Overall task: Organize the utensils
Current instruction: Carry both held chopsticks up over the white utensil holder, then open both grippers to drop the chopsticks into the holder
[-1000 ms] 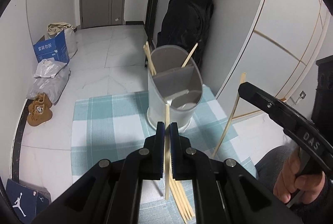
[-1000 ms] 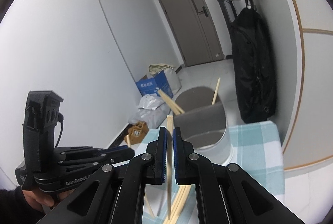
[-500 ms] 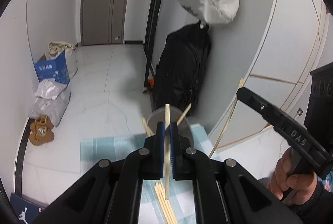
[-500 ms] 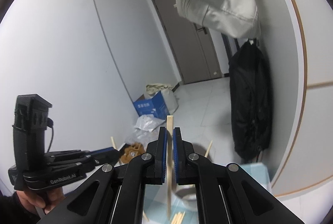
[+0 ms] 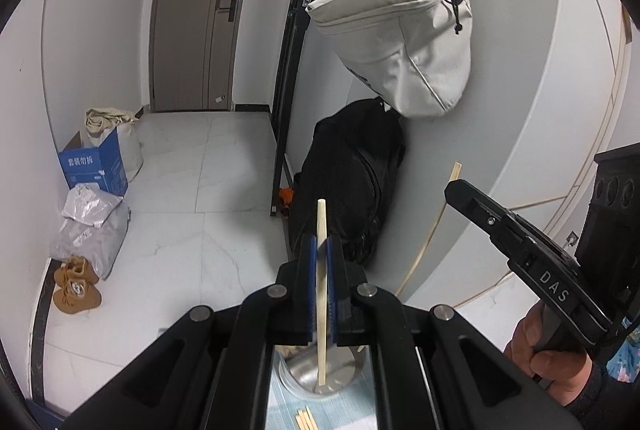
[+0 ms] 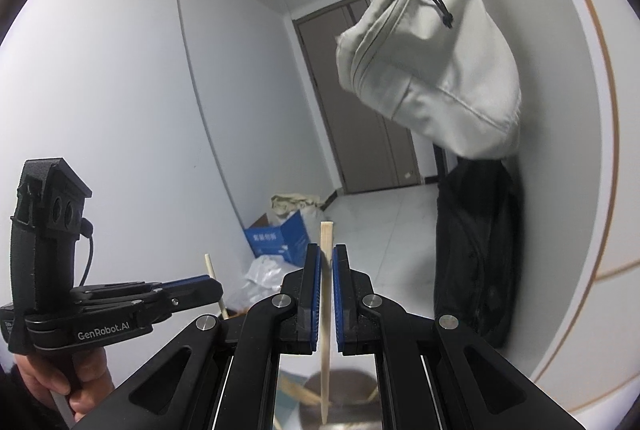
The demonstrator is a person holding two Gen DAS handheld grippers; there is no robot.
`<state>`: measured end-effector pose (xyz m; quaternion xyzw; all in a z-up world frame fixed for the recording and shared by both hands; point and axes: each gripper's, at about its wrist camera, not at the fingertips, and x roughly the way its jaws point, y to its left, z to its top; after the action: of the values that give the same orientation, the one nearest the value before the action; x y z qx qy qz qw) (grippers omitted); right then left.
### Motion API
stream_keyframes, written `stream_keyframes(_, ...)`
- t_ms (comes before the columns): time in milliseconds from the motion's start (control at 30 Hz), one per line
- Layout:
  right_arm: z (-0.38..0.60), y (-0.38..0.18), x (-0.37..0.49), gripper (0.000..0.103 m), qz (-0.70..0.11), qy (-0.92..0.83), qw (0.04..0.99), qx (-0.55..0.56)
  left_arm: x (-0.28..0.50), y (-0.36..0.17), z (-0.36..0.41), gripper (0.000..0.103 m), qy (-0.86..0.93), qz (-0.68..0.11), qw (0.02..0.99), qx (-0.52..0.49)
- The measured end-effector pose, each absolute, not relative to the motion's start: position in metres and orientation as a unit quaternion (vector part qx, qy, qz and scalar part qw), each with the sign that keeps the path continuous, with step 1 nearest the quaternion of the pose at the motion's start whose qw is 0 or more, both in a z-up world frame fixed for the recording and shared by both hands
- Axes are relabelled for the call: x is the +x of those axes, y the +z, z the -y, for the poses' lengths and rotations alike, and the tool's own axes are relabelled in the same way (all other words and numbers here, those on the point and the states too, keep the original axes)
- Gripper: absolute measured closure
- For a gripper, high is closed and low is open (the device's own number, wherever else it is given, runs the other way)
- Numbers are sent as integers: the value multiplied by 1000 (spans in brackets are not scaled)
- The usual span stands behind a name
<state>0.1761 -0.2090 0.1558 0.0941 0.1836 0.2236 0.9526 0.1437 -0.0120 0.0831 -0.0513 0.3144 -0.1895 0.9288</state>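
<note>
Left wrist view: my left gripper [image 5: 320, 286] is clamped on a chopstick [image 5: 321, 270], now raised above the holder [image 5: 320, 374].
Right wrist view: my right gripper [image 6: 326, 294] pinches its chopstick [image 6: 326, 310], lifted likewise; dropping in comes next.

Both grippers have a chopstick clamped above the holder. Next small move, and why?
Probably lower the left gripper so its chopstick goes tip-first into the holder, then release. The stick hangs upright with its lower end over the holder's opening; the right gripper holds its own chopstick alongside.

checked cloth [image 5: 352, 416] under metal utensil holder [image 5: 340, 370] and loose chopsticks [image 5: 306, 420] just beside it
</note>
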Motion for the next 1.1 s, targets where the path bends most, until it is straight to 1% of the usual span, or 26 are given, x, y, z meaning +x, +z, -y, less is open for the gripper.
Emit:
stream_keyframes(200, 202, 149, 203, 98, -182, 218, 955, 89, 167, 71, 11, 102, -184, -318, 929, -41)
stream_keyframes(500, 186, 117, 219, 98, -191, 218, 955, 61, 190, 50, 5, 102, -185, -313, 929, -72)
stream_keyframes(900, 185, 77, 234, 98, -222, 228, 947, 51, 196, 28, 11, 102, -195, -324, 923, -69)
stream_keyframes(1100, 184, 60, 238, 98, -253, 245, 935, 48, 189, 22, 19, 102, -216, -326, 919, -41)
